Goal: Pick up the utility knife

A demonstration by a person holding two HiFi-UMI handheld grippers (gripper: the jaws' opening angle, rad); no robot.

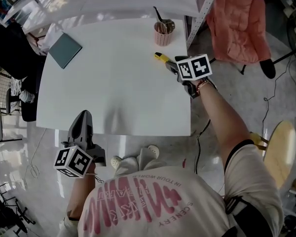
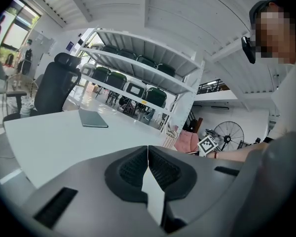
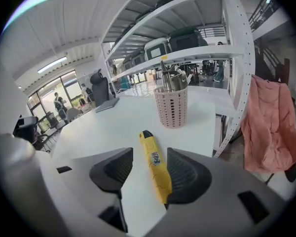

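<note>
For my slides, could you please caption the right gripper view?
Open right gripper straddling a yellow utility knife on the white table, pink holder behind.

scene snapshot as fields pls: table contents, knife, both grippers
table: white
right gripper: jaws apart, not gripping
utility knife: yellow, flat on table, between right gripper's jaws
left gripper: jaws together, empty
pen holder: pink, beyond utility knife
notebook: teal, far left corner of table
</note>
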